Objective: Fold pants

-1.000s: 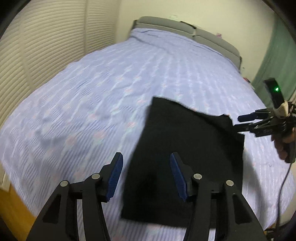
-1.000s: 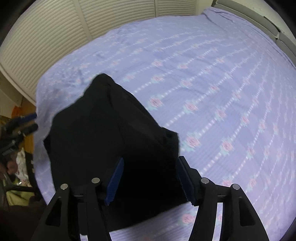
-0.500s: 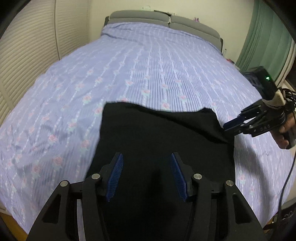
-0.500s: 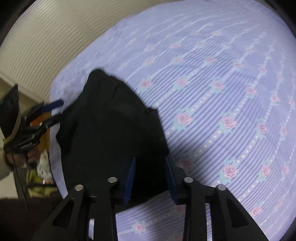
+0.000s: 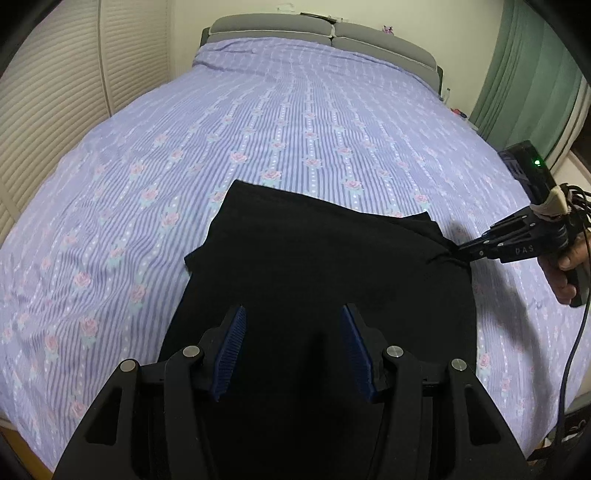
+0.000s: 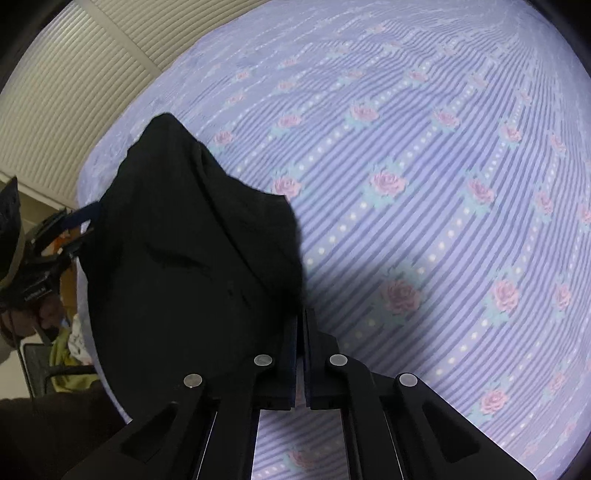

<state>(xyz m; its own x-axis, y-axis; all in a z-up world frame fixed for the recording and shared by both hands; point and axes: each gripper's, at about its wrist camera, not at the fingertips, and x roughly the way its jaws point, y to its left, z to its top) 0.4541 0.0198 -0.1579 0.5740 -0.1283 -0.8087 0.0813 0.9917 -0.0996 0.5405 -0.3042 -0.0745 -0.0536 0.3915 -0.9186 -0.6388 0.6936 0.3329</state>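
Note:
The black pants (image 5: 325, 266) lie folded on the purple flowered bedspread (image 5: 295, 129), near the foot of the bed. My left gripper (image 5: 293, 332) is open, its blue pads spread over the near part of the pants, holding nothing. My right gripper (image 6: 300, 325) is shut on the pants' right edge (image 6: 291, 288); in the left wrist view it (image 5: 458, 254) pinches that edge at the right side. In the right wrist view the pants (image 6: 192, 266) lie left of the jaws, and the left gripper (image 6: 74, 229) shows at the far left.
A grey headboard (image 5: 332, 33) stands at the bed's far end. White louvred doors (image 5: 55, 103) line the left wall and a green curtain (image 5: 535, 74) hangs at the right. A cable (image 5: 569, 369) hangs from the right gripper.
My right gripper has closed from open onto the pants' right edge. My left gripper stayed open and swung to face straight up the bed, over the pants.

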